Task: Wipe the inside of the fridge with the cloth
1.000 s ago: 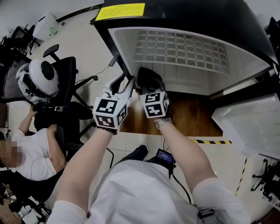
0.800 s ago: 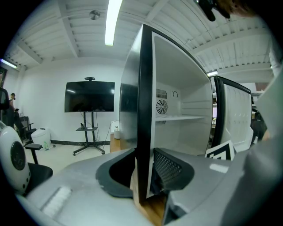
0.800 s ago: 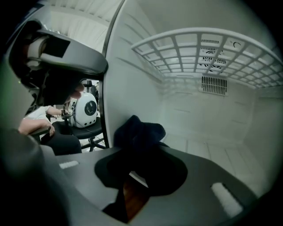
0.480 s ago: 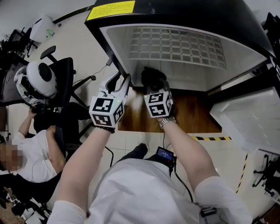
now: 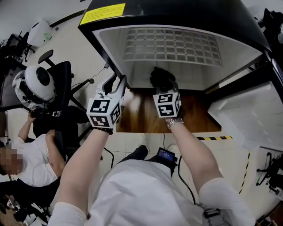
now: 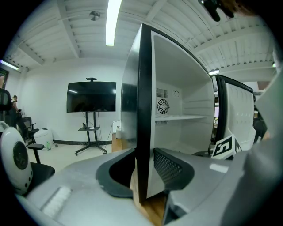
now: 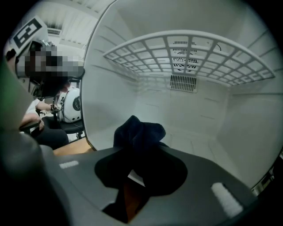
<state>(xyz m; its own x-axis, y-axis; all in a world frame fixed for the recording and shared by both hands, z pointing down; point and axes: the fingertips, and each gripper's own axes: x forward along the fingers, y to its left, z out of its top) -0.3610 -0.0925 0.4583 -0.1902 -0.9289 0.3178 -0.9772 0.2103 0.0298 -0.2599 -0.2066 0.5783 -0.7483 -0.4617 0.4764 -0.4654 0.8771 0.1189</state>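
The wiping step is in hand. The right gripper (image 7: 139, 170) is holding the dark cloth (image 7: 139, 132) pinched between its narrow jaws, and the cloth is bunching up above the jaw tips. It is sitting at the front of the lower compartment of the fridge (image 5: 177, 13), in the centre of the head view, just below the wire shelf (image 5: 170, 46). I cannot say for sure whether the cloth is already touching the white floor of the compartment, because the gripper body is covering the place under it.

The left gripper (image 5: 116, 84) is clamping the front edge of the side wall (image 6: 142, 110), one jaw outside and one inside, so it seems to be steadying the fridge.

In my judgement the next move is calling for pressing the cloth down on the floor and sweeping it toward the back and along the walls, staying low under the shelf.

The wire shelf is leaving little room above the cloth, and the left gripper is occupying the left wall edge. The open door (image 5: 247, 119) is standing at the right of the frame. The fridge is resting on a wooden platform (image 5: 141, 117). At the left, well apart, an office chair (image 5: 62, 75) and a seated person (image 5: 31, 154) are showing.
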